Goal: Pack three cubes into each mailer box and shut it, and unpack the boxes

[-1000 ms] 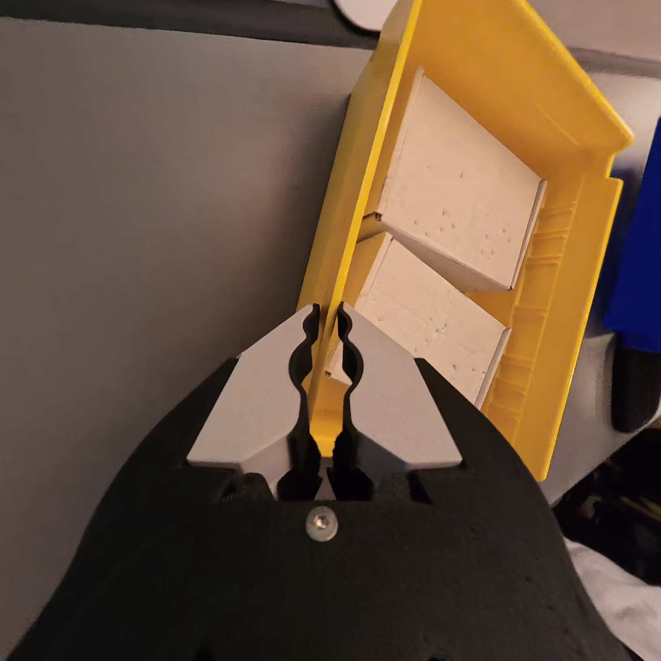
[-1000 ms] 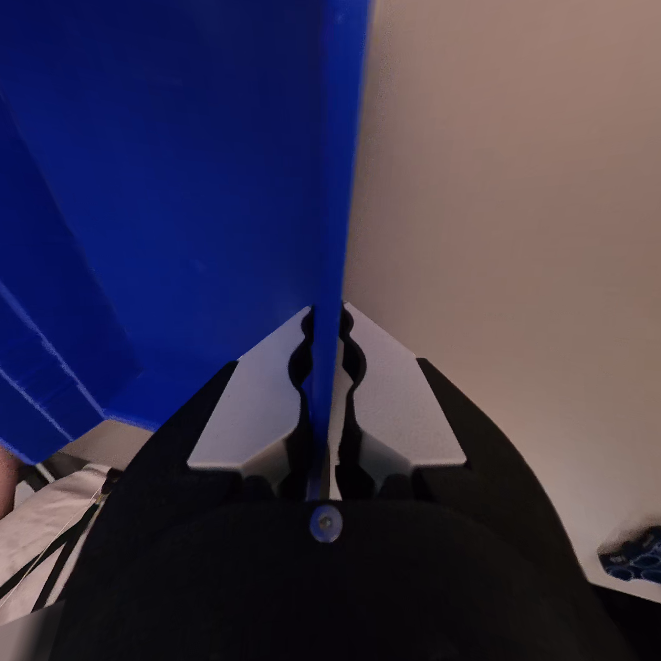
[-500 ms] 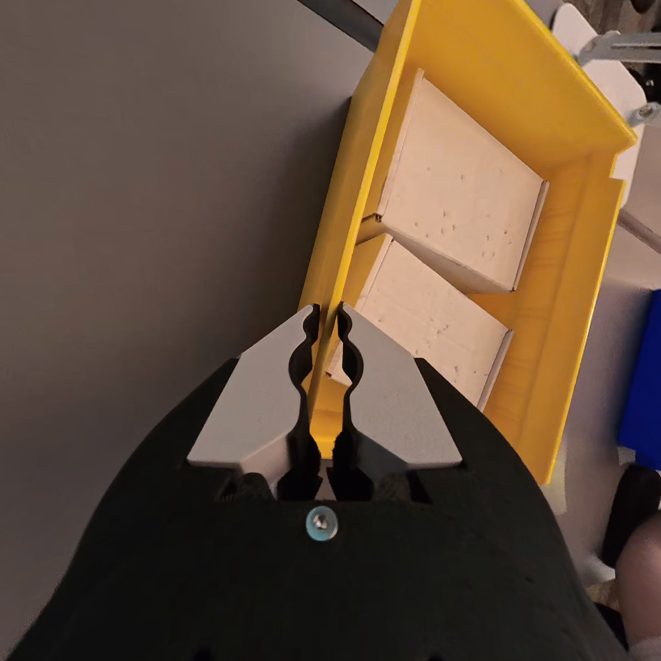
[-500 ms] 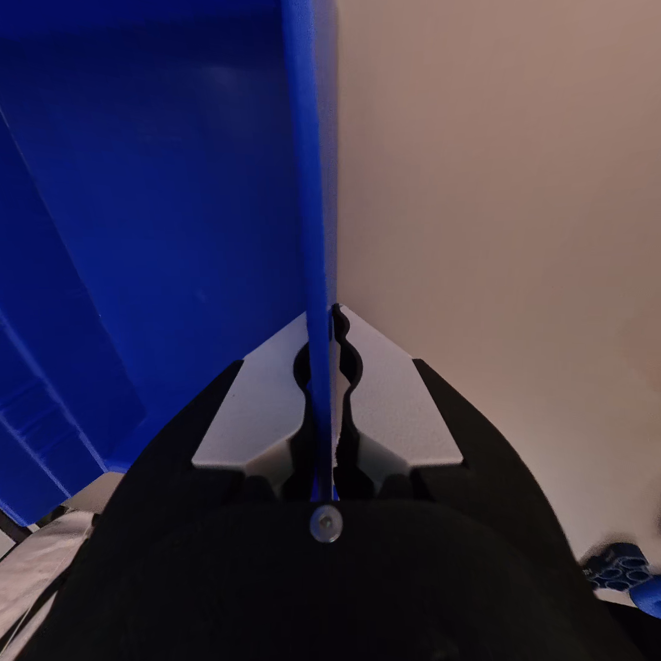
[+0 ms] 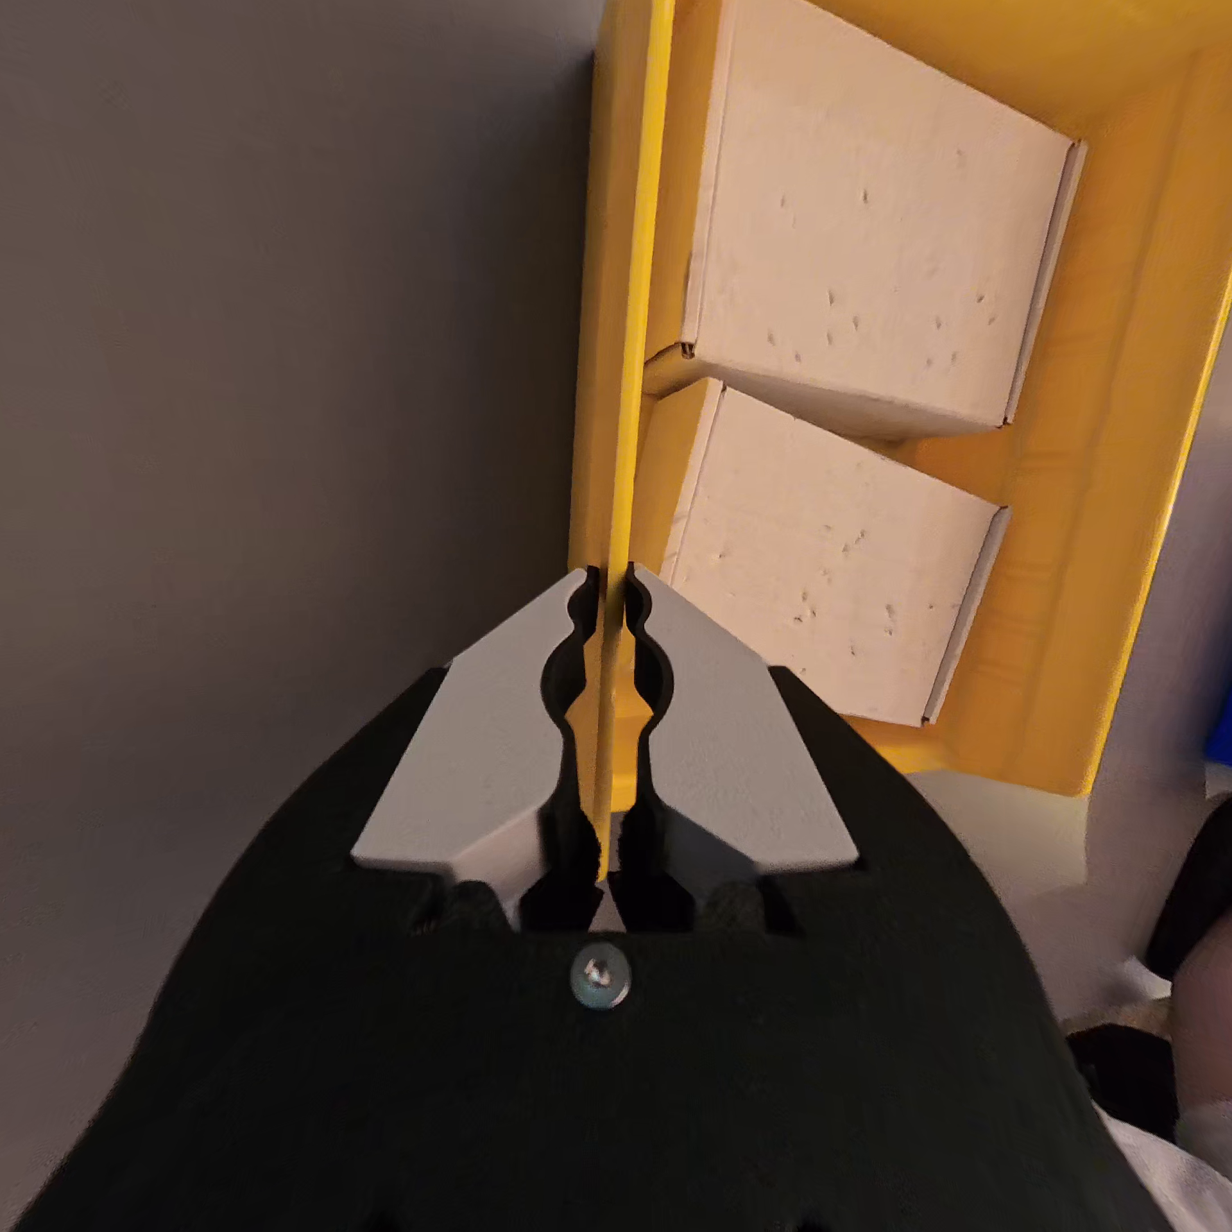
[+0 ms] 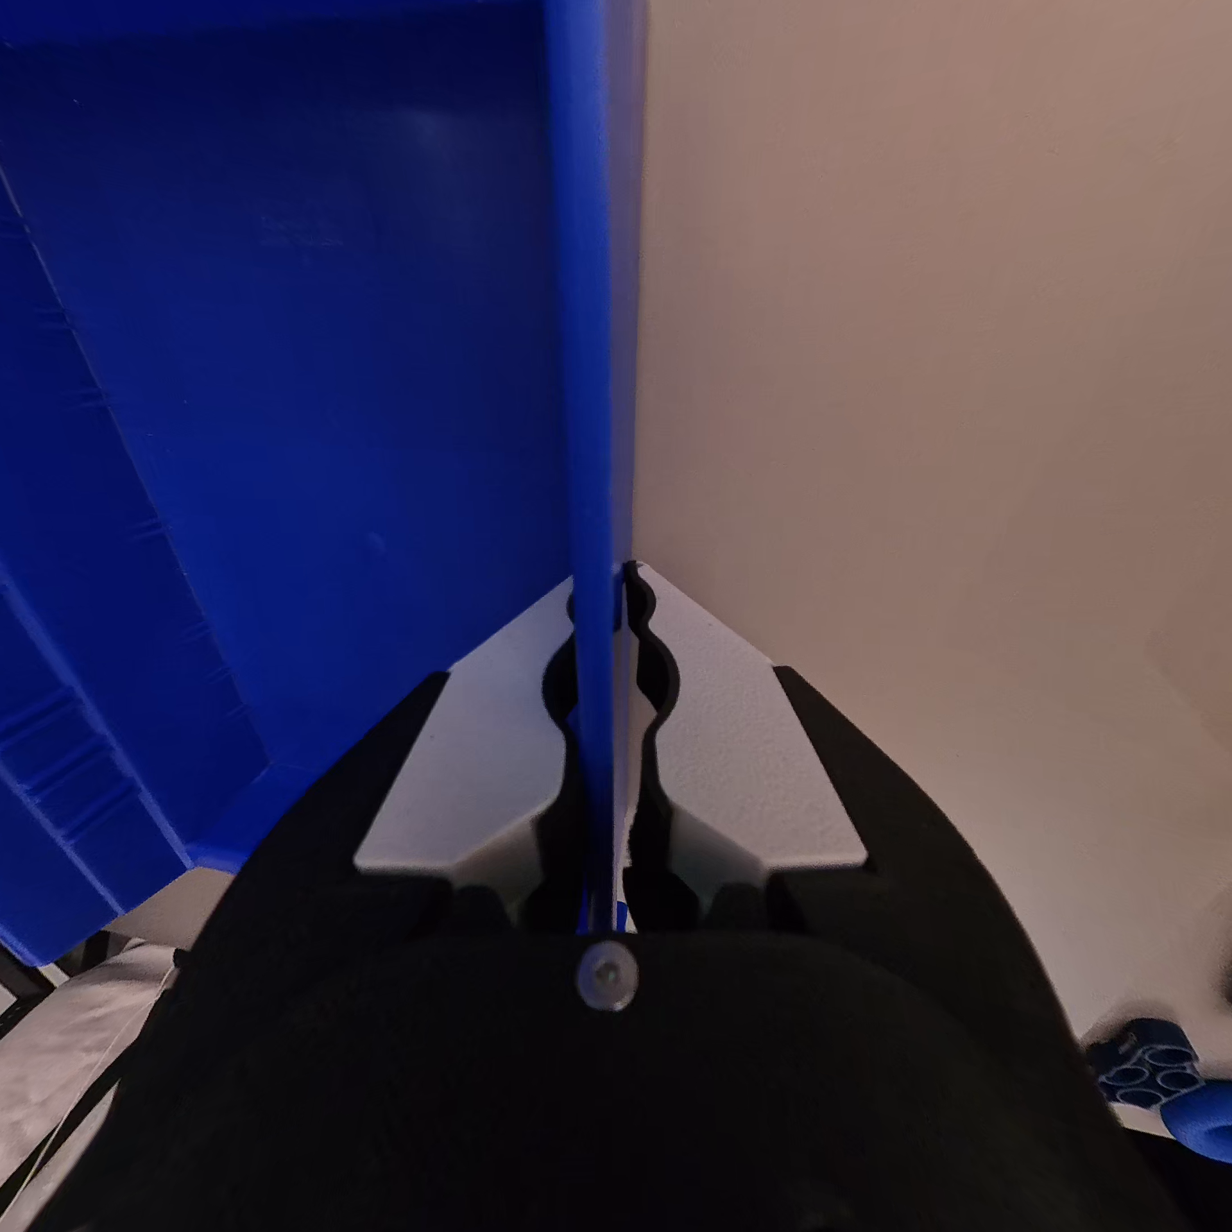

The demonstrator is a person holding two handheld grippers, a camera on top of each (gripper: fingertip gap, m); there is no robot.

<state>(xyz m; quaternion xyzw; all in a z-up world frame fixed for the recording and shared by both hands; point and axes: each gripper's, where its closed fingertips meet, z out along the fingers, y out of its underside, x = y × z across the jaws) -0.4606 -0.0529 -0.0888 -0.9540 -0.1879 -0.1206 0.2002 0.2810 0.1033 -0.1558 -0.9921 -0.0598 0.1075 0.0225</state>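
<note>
My left gripper (image 5: 612, 572) is shut on the left side wall of a yellow bin (image 5: 1127, 373). Two closed white mailer boxes lie in the bin, the far mailer box (image 5: 867, 253) and the near mailer box (image 5: 813, 567), one behind the other. My right gripper (image 6: 603, 572) is shut on the right side wall of a blue bin (image 6: 300, 400). The part of the blue bin's inside that shows holds nothing. No cubes show in either view.
The bins are over a grey table top (image 5: 267, 333), which also shows in the right wrist view (image 6: 933, 400). A small blue holed block (image 6: 1147, 1060) lies at the table's near right edge. A sliver of the blue bin (image 5: 1217, 733) shows right of the yellow bin. The tips of one gripper are about 75 centimetres away from the tips of the other.
The yellow bin has swung so its gripped wall now runs straight up the left wrist view and looks nearer. The blue bin's gripped wall has also straightened in the right wrist view.
</note>
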